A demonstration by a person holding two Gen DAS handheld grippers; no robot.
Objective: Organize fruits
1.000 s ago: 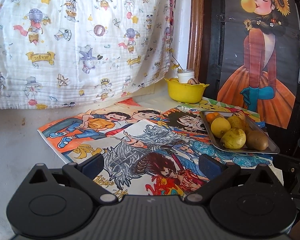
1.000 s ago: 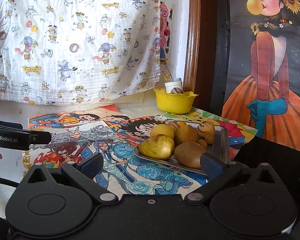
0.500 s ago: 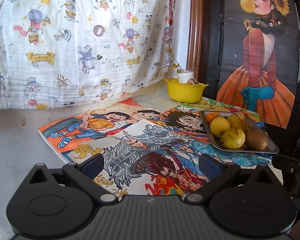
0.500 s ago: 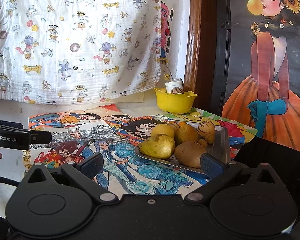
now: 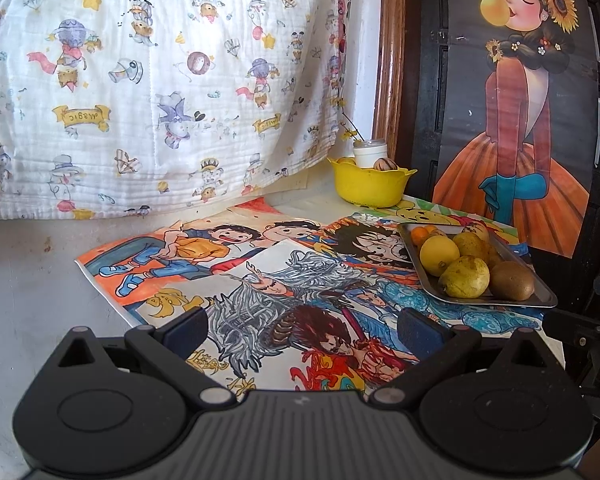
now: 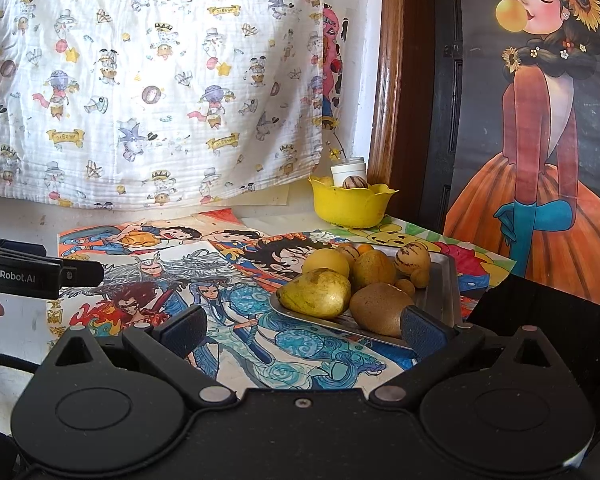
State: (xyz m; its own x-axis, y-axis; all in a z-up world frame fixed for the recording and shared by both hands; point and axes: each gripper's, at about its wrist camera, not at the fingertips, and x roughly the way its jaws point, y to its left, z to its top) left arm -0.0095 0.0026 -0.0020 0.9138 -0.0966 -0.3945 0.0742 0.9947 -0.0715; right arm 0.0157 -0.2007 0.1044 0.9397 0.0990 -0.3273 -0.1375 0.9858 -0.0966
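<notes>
Over the last second we see no change: both our left claw (image 5: pixel 302 326) and right claw (image 6: pixel 302 330) hang released, empty; the fruits (image 6: pixel 340 280) sit piled on the tray (image 6: pixel 440 292)

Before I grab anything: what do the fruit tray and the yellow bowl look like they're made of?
The tray looks like thin metal, probably stainless steel: grey, shiny, with a reflective raised rim. The yellow bowl looks like moulded plastic: uniform opaque colour, soft sheen, a scalloped petal-shaped rim. Neither can be confirmed by look alone.
</notes>
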